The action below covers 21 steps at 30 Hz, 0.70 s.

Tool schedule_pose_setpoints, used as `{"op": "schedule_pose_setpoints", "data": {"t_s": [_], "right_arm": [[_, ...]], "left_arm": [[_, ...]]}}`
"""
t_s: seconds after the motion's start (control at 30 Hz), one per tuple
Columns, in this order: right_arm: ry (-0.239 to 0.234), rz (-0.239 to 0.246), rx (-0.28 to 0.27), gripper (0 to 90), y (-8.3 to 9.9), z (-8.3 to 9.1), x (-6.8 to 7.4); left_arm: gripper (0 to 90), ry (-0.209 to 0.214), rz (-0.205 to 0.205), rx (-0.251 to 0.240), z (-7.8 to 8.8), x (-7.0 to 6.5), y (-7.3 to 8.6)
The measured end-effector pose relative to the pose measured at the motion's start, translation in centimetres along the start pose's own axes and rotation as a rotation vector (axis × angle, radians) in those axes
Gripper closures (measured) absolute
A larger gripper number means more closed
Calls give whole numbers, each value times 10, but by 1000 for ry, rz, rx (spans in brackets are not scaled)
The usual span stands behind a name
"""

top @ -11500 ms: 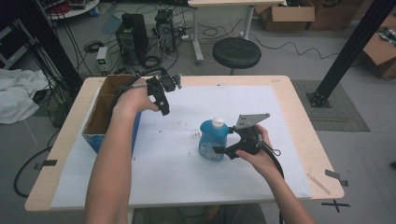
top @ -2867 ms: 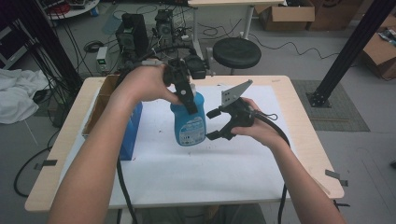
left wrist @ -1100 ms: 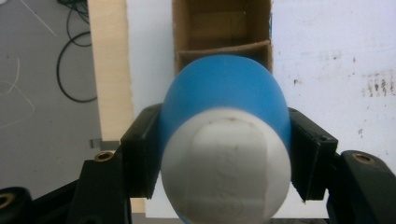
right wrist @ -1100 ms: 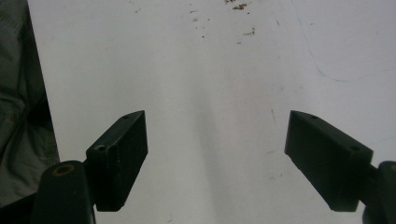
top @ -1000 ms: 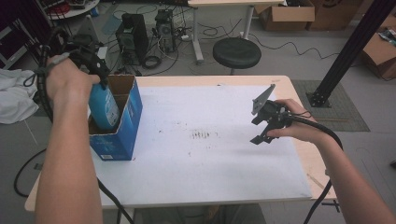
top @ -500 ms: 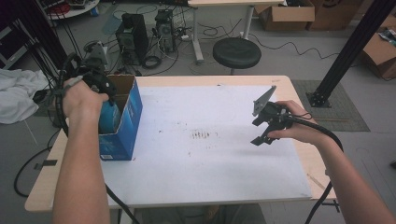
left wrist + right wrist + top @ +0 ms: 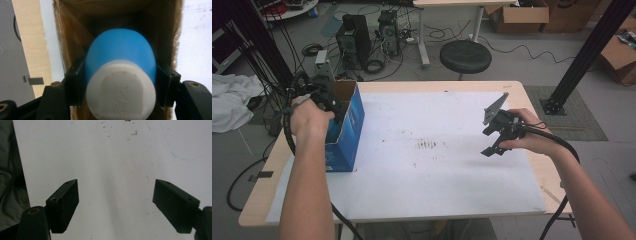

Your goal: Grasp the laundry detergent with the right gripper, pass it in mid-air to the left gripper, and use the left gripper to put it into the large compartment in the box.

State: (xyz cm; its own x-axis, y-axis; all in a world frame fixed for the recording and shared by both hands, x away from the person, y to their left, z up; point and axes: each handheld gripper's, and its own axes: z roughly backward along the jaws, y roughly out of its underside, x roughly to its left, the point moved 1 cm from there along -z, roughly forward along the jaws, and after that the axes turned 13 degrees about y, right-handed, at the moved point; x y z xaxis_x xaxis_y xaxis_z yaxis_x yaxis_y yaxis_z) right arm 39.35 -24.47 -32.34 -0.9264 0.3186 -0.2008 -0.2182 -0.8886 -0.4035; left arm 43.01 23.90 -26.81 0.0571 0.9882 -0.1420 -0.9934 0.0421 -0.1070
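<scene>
The left gripper (image 7: 120,82) clamps the blue bottle (image 7: 120,60) just below its white cap (image 7: 121,91), inside the open cardboard box (image 7: 343,127). Well apart from the box, the right gripper (image 7: 115,205) hangs over the white sheet (image 7: 432,150), jaws wide and empty.

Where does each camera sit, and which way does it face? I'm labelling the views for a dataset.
High view: above the table, looking forward and down; both forearms, left gripper, right gripper.
Left gripper view: looks down into the cardboard box; jaws clamp the blue bottle.
Right gripper view: faces white paper; jaws open.
Shared: high and left views show the box.
</scene>
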Motion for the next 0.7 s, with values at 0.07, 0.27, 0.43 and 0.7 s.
{"op": "schedule_pose_setpoints", "data": {"t_s": [0.07, 0.27, 0.43, 0.7], "right_arm": [[1, -2, -5, 210, 0, 0, 0], [-1, -3, -4, 209, 1, 0, 0], [1, -4, -3, 208, 1, 0, 0], [-5, -6, -4, 208, 1, -2, 1]], "left_arm": [[386, 8, 2, 6, -3, 2, 1], [386, -6, -5, 13, -8, 1, 1], [386, -7, -4, 15, -10, 2, 1], [385, -11, -11, 13, -12, 2, 2]]}}
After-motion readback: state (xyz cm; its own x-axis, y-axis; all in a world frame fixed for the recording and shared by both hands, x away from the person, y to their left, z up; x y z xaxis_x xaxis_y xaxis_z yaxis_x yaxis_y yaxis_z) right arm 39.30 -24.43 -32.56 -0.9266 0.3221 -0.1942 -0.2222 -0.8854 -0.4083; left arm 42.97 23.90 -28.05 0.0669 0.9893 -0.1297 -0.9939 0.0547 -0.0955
